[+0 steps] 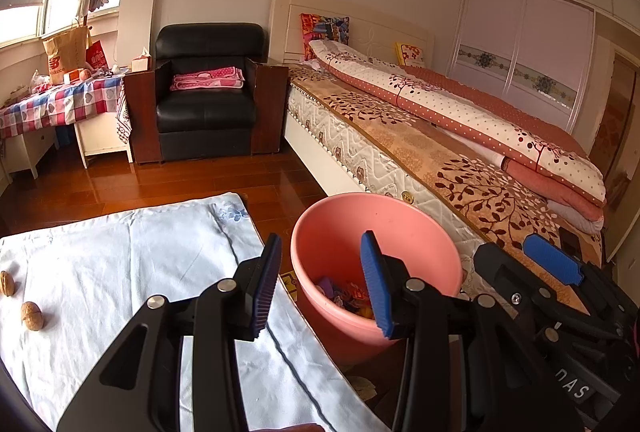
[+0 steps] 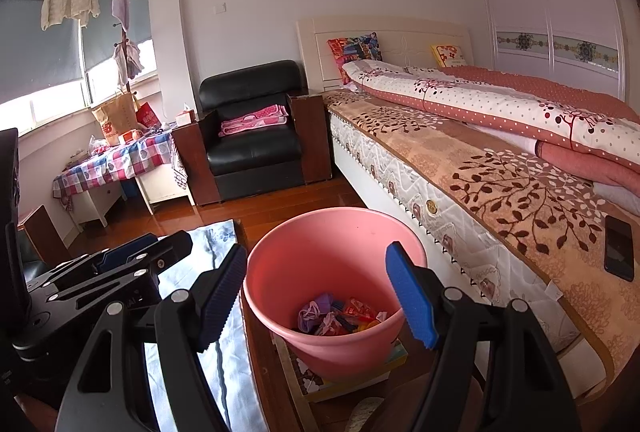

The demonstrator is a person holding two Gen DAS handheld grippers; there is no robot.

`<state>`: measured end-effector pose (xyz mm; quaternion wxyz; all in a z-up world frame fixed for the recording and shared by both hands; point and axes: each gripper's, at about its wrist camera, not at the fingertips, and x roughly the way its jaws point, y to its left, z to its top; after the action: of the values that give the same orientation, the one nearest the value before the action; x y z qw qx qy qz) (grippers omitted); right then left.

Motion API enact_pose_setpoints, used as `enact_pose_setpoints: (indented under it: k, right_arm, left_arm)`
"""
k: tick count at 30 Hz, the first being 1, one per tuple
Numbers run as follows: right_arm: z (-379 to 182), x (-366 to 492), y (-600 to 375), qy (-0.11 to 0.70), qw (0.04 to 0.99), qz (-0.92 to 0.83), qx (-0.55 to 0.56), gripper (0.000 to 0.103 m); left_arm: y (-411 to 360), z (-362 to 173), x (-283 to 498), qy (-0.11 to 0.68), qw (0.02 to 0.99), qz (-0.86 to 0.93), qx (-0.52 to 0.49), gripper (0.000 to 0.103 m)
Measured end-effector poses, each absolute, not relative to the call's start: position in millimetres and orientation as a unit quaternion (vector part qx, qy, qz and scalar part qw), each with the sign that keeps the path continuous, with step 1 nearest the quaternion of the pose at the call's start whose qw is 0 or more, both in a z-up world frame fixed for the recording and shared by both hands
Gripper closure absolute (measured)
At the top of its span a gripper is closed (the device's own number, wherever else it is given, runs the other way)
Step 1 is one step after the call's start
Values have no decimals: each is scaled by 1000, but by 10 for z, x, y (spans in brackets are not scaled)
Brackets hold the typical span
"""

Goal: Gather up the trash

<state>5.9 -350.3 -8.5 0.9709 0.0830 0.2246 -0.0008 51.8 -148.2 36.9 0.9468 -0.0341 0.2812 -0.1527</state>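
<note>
A pink plastic bucket (image 1: pixel 376 232) (image 2: pixel 336 252) stands on the floor between a pale blue cloth (image 1: pixel 120 272) and the bed. Crumpled colourful wrappers (image 2: pixel 340 316) lie at its bottom. Two walnuts (image 1: pixel 31 315) rest on the cloth at the far left. My left gripper (image 1: pixel 320 244) hovers over the cloth's right edge near the bucket's rim, jaws open with nothing between them. My right gripper (image 2: pixel 316 252) hangs above the bucket's near rim, open wide and empty. Each wrist view shows the other gripper's blue pad (image 1: pixel 552 264) (image 2: pixel 120 256) beside it.
The bed (image 2: pixel 500 192) with a folded quilt runs along the right, a dark phone (image 2: pixel 619 248) on its edge. A black armchair (image 1: pixel 208 92) and a cluttered checked table (image 1: pixel 60 100) stand at the back. A flat printed box (image 2: pixel 360 372) lies under the bucket on the wooden floor.
</note>
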Motion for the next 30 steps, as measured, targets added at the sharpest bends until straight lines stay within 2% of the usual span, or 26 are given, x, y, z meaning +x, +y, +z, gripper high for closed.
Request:
enact_pose_setpoints:
  k: [30]
  right_arm:
    - [-187,94,-3492,235,968,3,85,32]
  left_arm:
    - [-1432,307,516,287,945,-153,-34,62]
